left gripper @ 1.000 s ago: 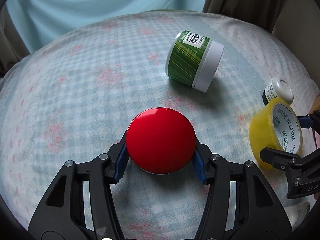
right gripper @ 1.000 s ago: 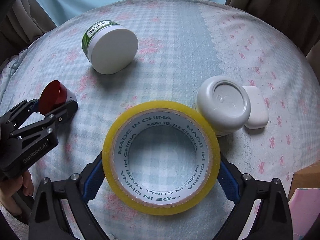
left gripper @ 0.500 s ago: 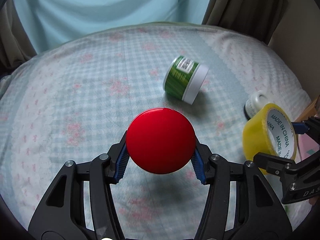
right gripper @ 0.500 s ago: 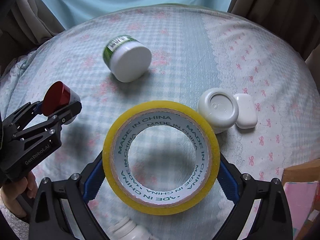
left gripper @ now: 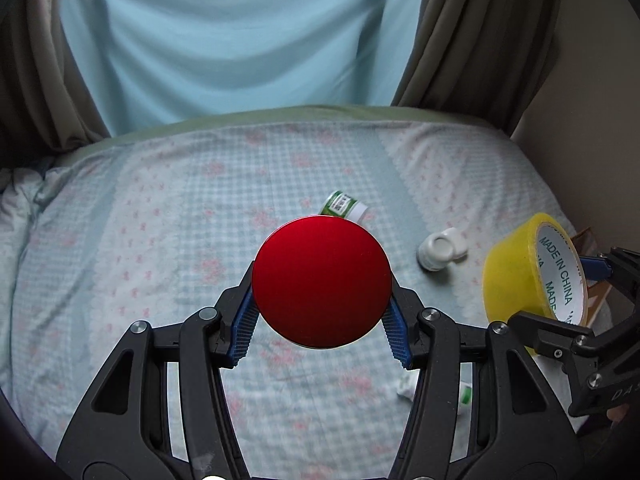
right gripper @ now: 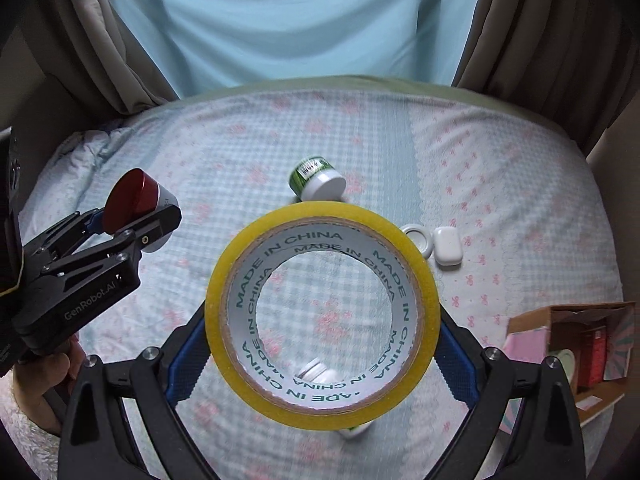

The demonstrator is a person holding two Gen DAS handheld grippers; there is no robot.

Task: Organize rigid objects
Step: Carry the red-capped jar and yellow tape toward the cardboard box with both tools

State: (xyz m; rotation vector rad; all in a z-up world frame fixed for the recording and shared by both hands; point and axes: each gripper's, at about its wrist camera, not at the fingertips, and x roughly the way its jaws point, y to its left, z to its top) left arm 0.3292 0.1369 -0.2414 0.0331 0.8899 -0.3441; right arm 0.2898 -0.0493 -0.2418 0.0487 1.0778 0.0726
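Starting at the left, a red tin [left gripper: 322,282] is clamped by its rim between the blue pads of the left gripper [left gripper: 322,320], lifted clear of the bed [left gripper: 160,240]. Further right, a tape roll [right gripper: 322,322] is pinched across its width by the right gripper [right gripper: 322,354], its hole facing the camera. At the far right a cardboard box [right gripper: 532,316] sits by the bed edge; this is judged the likely drop point. It lies to the right of both tools, and the right gripper is nearer. The box interior is shown only in the right view. The left view shows the tape's yellow side and a white jar [left gripper: 438,250] with a small case just beside it.
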